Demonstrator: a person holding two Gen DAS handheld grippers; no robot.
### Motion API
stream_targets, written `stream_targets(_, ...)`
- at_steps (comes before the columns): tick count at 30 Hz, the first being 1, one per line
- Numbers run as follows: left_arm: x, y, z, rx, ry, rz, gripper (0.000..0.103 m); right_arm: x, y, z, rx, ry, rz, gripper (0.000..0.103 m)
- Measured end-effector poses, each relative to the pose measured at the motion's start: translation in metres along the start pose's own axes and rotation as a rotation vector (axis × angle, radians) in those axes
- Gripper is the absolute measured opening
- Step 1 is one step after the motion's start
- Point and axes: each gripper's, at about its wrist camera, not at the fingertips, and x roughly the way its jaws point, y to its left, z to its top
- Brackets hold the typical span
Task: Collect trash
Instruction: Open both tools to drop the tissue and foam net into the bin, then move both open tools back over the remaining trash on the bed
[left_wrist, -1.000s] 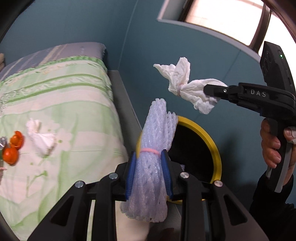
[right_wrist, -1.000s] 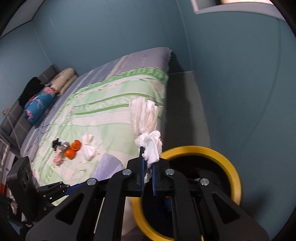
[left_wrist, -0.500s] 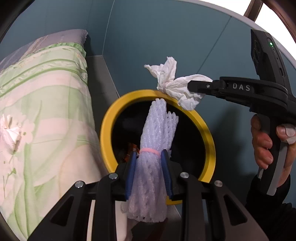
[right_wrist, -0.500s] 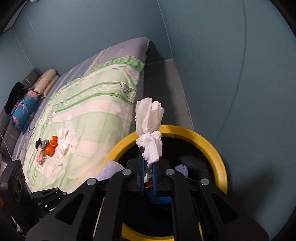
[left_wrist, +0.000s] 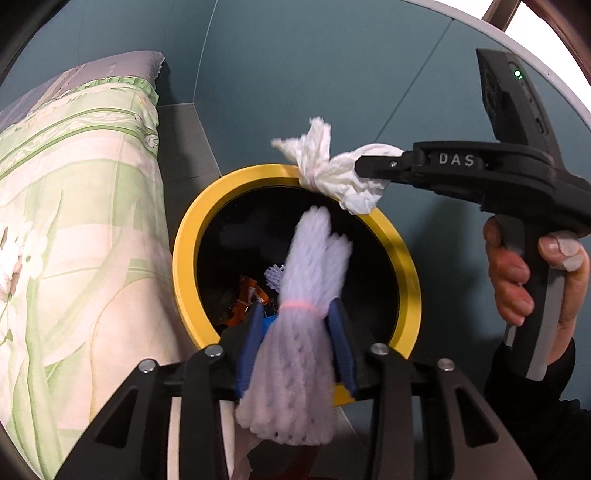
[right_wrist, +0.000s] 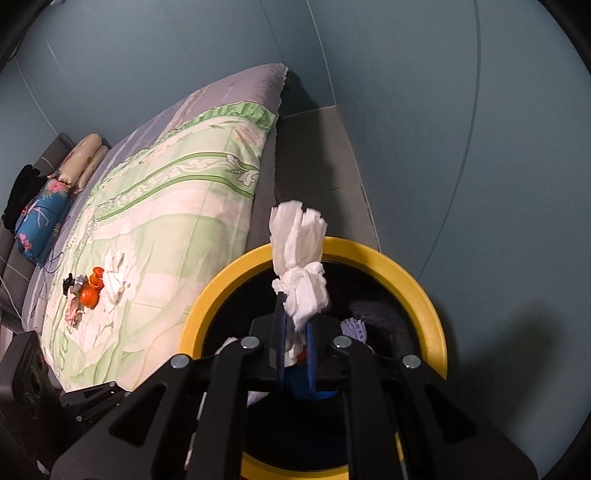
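Observation:
A black bin with a yellow rim (left_wrist: 192, 229) (right_wrist: 424, 291) stands beside the bed, with trash inside. My left gripper (left_wrist: 295, 332) sits over the bin's near rim; its jaws have spread and the lilac foam net (left_wrist: 306, 280) looks blurred and loose between them. My right gripper (right_wrist: 295, 339) (left_wrist: 373, 166) is shut on a twisted white tissue (right_wrist: 299, 266) (left_wrist: 332, 170), held above the bin's far rim.
The bed with a green floral cover (right_wrist: 166, 206) lies left of the bin. On it are a white tissue (right_wrist: 114, 273), orange pieces (right_wrist: 90, 291) and other scraps. Pillows (right_wrist: 48, 206) lie at the far end. Blue walls close in behind and right.
Both grippers moved from above the bed edge to over the bin. The left jaws have widened and the foam net now blurs between them. The right gripper still grips the tissue.

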Motion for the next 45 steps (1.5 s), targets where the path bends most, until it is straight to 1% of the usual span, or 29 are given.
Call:
stream_targets(1,-0.001,0.000,-0.001,-0.003,-0.002,0.003,0.040,0.000,-0.002,0.000,0.010,0.000,0.003,0.023)
stream_targets(2,-0.002,0.001,-0.001,-0.006,-0.003,0.003,0.045,0.000,-0.003,0.000,0.016,-0.001,0.006,0.029)
stream_targets(3,-0.003,0.001,-0.002,-0.008,-0.004,0.000,0.048,-0.001,-0.005,0.001,0.028,-0.007,0.009,0.038)
stream_targets(5,-0.007,0.000,-0.003,-0.005,-0.007,0.000,0.049,-0.003,-0.007,0.002,0.039,-0.016,0.007,0.039)
stream_targets(8,-0.013,-0.001,-0.005,0.000,-0.017,0.004,0.057,-0.007,-0.010,0.004,0.050,-0.026,0.007,0.039)
stream_targets(12,-0.030,0.010,-0.005,-0.013,-0.038,0.038,0.060,-0.013,-0.002,0.006,0.038,-0.050,0.004,0.041)
stream_targets(16,-0.057,0.032,-0.004,-0.046,-0.080,0.097,0.066,-0.019,0.017,0.009,-0.003,-0.077,0.030,0.054)
stream_targets(17,-0.060,0.039,-0.001,-0.058,-0.086,0.112,0.066,-0.020,0.024,0.011,-0.018,-0.084,0.032,0.056)
stream_targets(19,-0.075,0.057,-0.003,-0.094,-0.105,0.146,0.070,-0.020,0.041,0.015,-0.044,-0.097,0.045,0.066)
stream_targets(20,-0.081,0.065,-0.005,-0.110,-0.113,0.162,0.074,-0.019,0.047,0.017,-0.053,-0.098,0.054,0.068)
stream_targets(22,-0.097,0.085,-0.009,-0.147,-0.133,0.203,0.074,-0.018,0.065,0.022,-0.078,-0.104,0.087,0.077)
stream_targets(24,-0.112,0.103,-0.013,-0.175,-0.153,0.249,0.076,-0.018,0.081,0.025,-0.106,-0.120,0.104,0.082)
stream_targets(27,-0.131,0.126,-0.020,-0.218,-0.175,0.293,0.078,-0.014,0.113,0.029,-0.175,-0.139,0.119,0.085)
stream_targets(31,-0.155,0.159,-0.029,-0.267,-0.199,0.366,0.079,-0.001,0.153,0.033,-0.242,-0.131,0.139,0.086)
stream_targets(33,-0.170,0.181,-0.037,-0.300,-0.211,0.401,0.082,0.007,0.177,0.033,-0.284,-0.135,0.145,0.088)
stream_targets(37,-0.189,0.219,-0.047,-0.357,-0.231,0.455,0.086,0.021,0.217,0.034,-0.352,-0.146,0.169,0.093)
stream_targets(39,-0.201,0.242,-0.053,-0.381,-0.238,0.491,0.088,0.031,0.238,0.035,-0.386,-0.127,0.191,0.094)
stream_targets(41,-0.211,0.255,-0.060,-0.396,-0.243,0.509,0.088,0.041,0.259,0.036,-0.418,-0.107,0.204,0.094)
stream_targets(45,-0.226,0.289,-0.071,-0.424,-0.248,0.558,0.090,0.059,0.298,0.034,-0.503,-0.097,0.183,0.094)
